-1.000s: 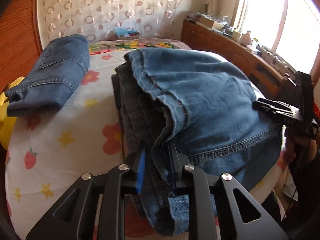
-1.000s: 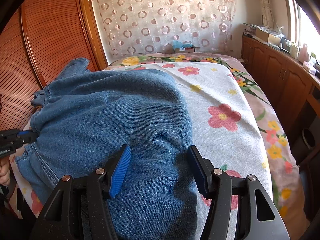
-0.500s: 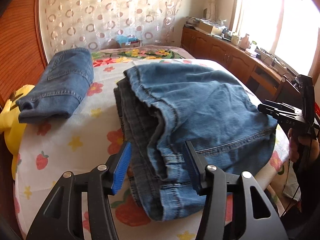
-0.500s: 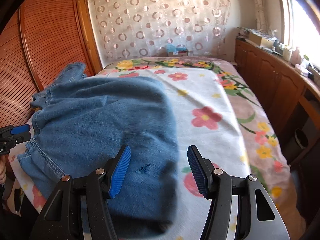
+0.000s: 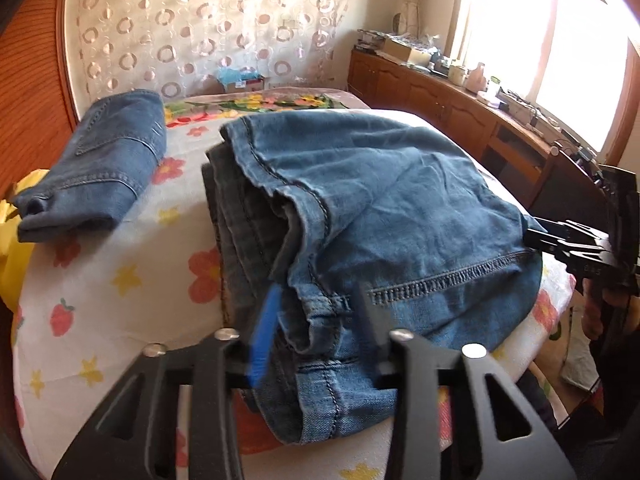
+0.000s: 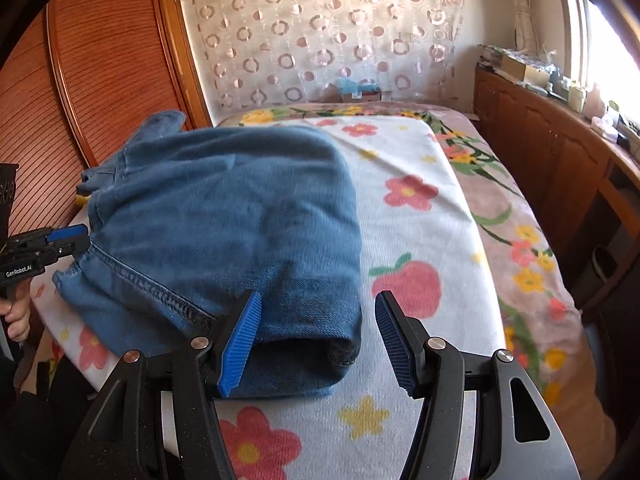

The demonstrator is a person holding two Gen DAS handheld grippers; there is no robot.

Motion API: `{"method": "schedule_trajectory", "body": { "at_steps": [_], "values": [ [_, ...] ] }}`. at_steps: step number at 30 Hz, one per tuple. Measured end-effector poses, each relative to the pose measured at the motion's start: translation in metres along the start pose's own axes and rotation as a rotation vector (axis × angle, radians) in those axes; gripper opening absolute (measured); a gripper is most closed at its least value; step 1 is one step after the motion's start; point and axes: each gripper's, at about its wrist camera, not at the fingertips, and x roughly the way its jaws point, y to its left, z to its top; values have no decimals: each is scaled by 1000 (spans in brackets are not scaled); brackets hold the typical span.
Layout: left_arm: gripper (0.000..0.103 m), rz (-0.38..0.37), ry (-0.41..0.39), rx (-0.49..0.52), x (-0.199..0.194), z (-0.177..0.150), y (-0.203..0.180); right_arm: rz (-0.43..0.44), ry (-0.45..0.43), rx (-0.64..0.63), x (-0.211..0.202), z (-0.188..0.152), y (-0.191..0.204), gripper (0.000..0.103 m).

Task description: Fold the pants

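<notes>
Folded blue denim pants [image 5: 380, 216] overhang the flowered bed's [image 6: 424, 248] near edge; left gripper [image 5: 316, 320], just narrowing, straddles their waistband, right gripper [image 6: 316, 332] gapes empty.

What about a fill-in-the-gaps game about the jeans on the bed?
The big jeans are coloured ____.
Counting the farther folded pair, the bed holds ____ pairs.
The right gripper has its jaws ____ over a corner of the big jeans.
Missing words: blue; two; open.
</notes>
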Motion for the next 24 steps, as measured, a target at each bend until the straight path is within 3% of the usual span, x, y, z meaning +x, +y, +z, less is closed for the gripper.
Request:
{"method": "schedule_trajectory", "body": {
  "at_steps": [5,11,22,24],
  "values": [
    [7,-14,-22,31,-10,-2,-6,-5,8,2,2,2,0,61],
    [1,-39,-34,46,-36,-3,-10,-7,4,13,-1,4,-1,61],
    [1,22,-43,27,-41,-8,-3,4,-13,36,-1,4,-1,61],
    [9,39,-34,33,-38,-7,-5,12,-8,39,2,3,-2,61]
  ]
}}
